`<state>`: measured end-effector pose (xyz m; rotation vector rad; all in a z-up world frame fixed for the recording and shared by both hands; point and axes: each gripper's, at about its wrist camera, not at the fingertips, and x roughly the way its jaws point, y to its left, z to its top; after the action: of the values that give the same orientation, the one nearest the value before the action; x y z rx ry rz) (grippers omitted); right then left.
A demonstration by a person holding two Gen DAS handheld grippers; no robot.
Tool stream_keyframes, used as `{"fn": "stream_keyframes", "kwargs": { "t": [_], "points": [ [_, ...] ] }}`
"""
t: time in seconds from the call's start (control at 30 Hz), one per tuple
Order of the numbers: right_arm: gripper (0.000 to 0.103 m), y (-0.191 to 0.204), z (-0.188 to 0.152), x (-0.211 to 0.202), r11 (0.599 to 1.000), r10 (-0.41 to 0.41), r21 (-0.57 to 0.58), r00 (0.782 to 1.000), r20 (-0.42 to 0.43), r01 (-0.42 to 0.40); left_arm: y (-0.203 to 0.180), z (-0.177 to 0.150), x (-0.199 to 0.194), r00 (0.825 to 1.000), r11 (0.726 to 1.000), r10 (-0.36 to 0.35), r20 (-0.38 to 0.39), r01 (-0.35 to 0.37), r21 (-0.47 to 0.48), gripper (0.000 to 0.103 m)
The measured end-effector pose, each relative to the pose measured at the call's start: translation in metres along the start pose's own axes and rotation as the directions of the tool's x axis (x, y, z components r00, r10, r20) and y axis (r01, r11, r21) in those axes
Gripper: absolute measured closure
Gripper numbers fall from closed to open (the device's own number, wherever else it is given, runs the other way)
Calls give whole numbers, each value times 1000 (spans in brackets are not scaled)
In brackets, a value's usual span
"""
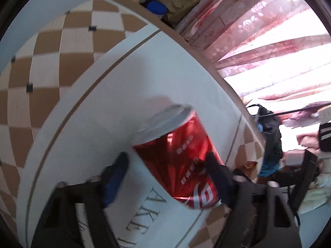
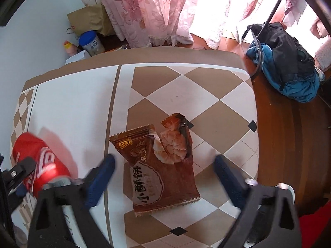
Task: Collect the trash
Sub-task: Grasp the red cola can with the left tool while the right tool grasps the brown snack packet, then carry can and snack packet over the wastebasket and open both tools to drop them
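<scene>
Jaws on the left gripper (image 1: 167, 173) look spread either side of the red can (image 1: 182, 161), one finger touching it but no squeeze I can confirm, probably lining up a grab. Right gripper (image 2: 164, 165) hangs wide open straddling the torn snack wrapper (image 2: 159, 169) on the bench (image 2: 217, 95), holding nothing. Count: one can, one wrapper.

Red can (image 1: 182, 157), brown wrapper (image 2: 161, 175), brown-and-white checked tablecloth (image 2: 217, 107), pink floral curtain (image 2: 144, 10).
</scene>
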<state>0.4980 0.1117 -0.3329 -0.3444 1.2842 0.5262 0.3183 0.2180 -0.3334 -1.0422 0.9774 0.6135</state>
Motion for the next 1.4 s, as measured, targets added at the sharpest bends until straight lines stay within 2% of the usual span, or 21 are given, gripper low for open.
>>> {"fn": "stream_keyframes", "kwargs": {
  "t": [0.07, 0.13, 0.23, 0.37, 0.53, 0.63, 0.8, 0.97, 1.1, 1.17, 1.27, 1.4],
  "points": [
    [27, 3, 0, -1, 1000, -20, -12, 1000, 21, 20, -8, 4, 0, 999, 999, 23, 25, -24, 44, 47],
    [49, 7, -2, -3, 998, -52, -31, 998, 35, 53, -22, 6, -4, 996, 990, 56, 71, -65, 126, 52],
    [56, 7, -3, -7, 999, -29, -36, 999, 42, 31, -35, 7, -7, 989, 970, 96, 110, -118, 213, 54],
    [57, 5, -9, -22, 1000, 3, -30, 998, 64, -1, -43, 2, -20, 976, 942, 122, 179, -171, 288, 55],
    [58, 1, -24, -51, 998, 57, -16, 993, 99, -56, -48, -8, -52, 961, 922, 113, 253, -196, 334, 56],
    [58, -3, -38, -75, 995, 96, -3, 987, 132, -96, -48, -19, -79, 944, 905, 110, 312, -225, 361, 56],
    [58, -16, -69, -128, 989, 140, 10, 968, 210, -145, -56, -45, -133, 902, 866, 82, 424, -275, 417, 56],
    [58, -52, -116, -191, 986, 147, 36, 944, 295, -165, -74, -88, -185, 876, 833, 8, 482, -273, 482, 57],
    [58, -97, -157, -241, 982, 131, 82, 922, 365, -172, -97, -126, -214, 873, 804, -68, 483, -239, 545, 57],
    [58, -118, -176, -260, 982, 106, 101, 916, 387, -157, -114, -149, -226, 872, 780, -111, 476, -220, 586, 57],
    [58, -159, -208, -281, 980, 70, 142, 914, 399, -137, -143, -185, -234, 881, 737, -176, 438, -177, 653, 57],
    [58, -219, -253, -295, 967, 22, 225, 916, 400, -121, -183, -233, -228, 904, 678, -247, 350, -97, 728, 57]
  ]
}}
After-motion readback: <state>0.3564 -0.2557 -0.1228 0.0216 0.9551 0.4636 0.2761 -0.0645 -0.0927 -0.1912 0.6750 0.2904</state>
